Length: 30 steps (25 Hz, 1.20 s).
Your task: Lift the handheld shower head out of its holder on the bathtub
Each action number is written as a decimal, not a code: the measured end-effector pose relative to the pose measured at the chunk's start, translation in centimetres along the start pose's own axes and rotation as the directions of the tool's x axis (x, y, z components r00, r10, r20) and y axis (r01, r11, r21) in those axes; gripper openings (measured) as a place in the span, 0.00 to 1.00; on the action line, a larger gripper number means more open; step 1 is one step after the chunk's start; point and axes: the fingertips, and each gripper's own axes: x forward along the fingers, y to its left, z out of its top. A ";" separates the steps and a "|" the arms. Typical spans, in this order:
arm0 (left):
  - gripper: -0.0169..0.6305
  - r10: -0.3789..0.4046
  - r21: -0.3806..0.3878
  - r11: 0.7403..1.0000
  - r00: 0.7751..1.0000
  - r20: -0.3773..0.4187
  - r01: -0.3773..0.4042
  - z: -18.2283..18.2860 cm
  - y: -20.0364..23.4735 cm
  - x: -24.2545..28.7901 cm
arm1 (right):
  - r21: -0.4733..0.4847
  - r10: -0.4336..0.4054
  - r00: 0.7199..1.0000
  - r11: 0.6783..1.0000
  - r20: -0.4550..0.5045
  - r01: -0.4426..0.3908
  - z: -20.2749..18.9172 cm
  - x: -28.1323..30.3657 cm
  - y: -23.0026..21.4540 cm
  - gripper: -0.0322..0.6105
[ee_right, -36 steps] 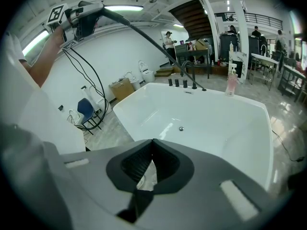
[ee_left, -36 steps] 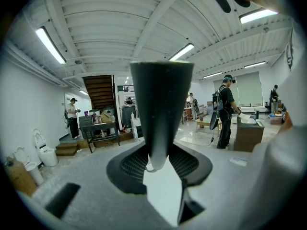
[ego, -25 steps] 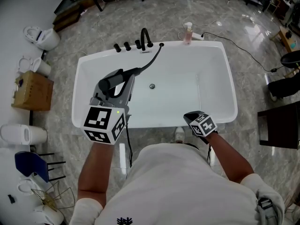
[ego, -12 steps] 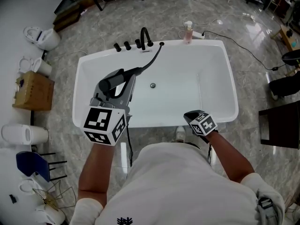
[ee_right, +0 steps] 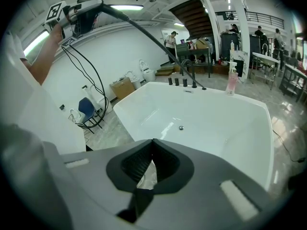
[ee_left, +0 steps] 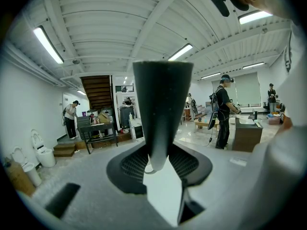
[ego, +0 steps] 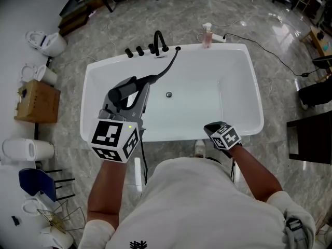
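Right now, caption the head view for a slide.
Left claw holds the shower head above the bathtub; right claw shut nearby.

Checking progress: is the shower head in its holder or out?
Out: the left gripper holds the shower head above the bathtub, hose trailing behind.

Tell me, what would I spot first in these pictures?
The big white bathtub fills the middle of the head view. Above its left side, the left gripper holds a black shower head, and its hose runs to the black faucet on the far rim. A pink bottle stands on that rim too, right of the faucet.
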 end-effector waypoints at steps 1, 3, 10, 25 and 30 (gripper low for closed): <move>0.24 -0.001 0.000 1.000 1.000 0.000 0.001 0.1 -0.1 0.0 | -0.001 0.001 1.000 1.000 -0.001 -0.001 0.0 0.0 -0.1 0.07; 0.24 -0.002 0.001 1.000 1.000 0.001 0.002 0.1 -0.2 0.1 | -0.002 0.002 1.000 1.000 -0.002 -0.002 -0.1 0.0 -0.1 0.07; 0.24 -0.004 0.003 1.000 1.000 0.002 0.004 0.4 -0.7 0.4 | -0.004 0.012 1.000 1.000 -0.004 -0.012 -0.3 0.2 -0.4 0.07; 0.24 -0.011 0.010 1.000 1.000 0.003 0.011 1.7 -1.4 2.4 | 0.002 0.033 0.999 0.999 -0.009 -0.033 -0.6 0.4 -2.2 0.07; 0.24 -0.009 0.011 1.000 1.000 0.002 0.009 2.1 -2.2 3.4 | 0.000 0.037 0.999 0.999 -0.009 -0.037 -0.9 -0.1 -3.6 0.07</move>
